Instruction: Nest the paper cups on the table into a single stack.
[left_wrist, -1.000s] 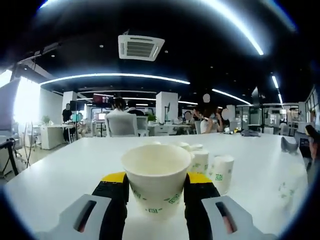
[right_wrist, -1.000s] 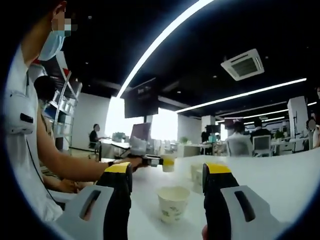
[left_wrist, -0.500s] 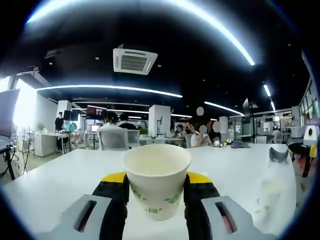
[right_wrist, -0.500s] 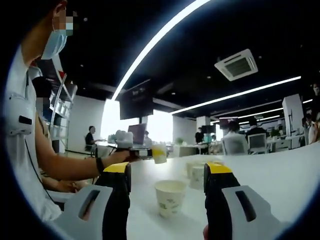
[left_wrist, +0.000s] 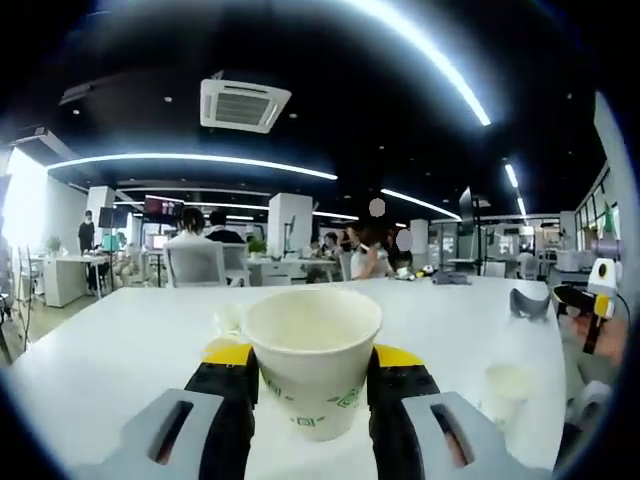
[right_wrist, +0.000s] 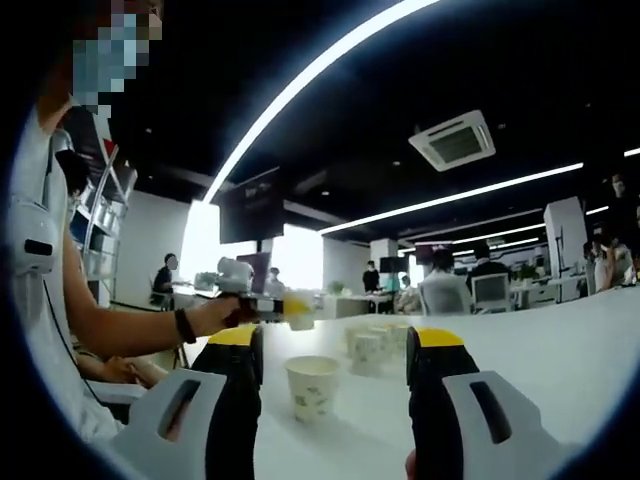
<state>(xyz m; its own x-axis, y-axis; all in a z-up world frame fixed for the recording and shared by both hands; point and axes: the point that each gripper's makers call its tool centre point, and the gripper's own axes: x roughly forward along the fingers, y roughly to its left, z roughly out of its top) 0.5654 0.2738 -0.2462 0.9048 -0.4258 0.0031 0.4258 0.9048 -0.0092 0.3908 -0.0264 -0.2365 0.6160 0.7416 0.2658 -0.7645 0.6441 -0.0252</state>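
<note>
Plainly, left hand-held gripper (left_wrist: 312, 385) clamps a green-printed paper cup (left_wrist: 312, 365), lettering unreadable; right hand-held gripper (right_wrist: 335, 365) gapes, holding nothing.

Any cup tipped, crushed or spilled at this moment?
Nothing stands out. The left gripper holds a paper cup upright and undented. The lone cup on the table ahead of the open right gripper stands upright, as do the cups behind it.

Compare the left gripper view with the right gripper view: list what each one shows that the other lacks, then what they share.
Left gripper view: a paper cup clamped between that gripper's jaws. Right gripper view: open jaws framing a lone cup standing on the table, a cluster of cups behind it, and the person's arm holding the left gripper. Shared: the white table, ceiling lights, office background.
</note>
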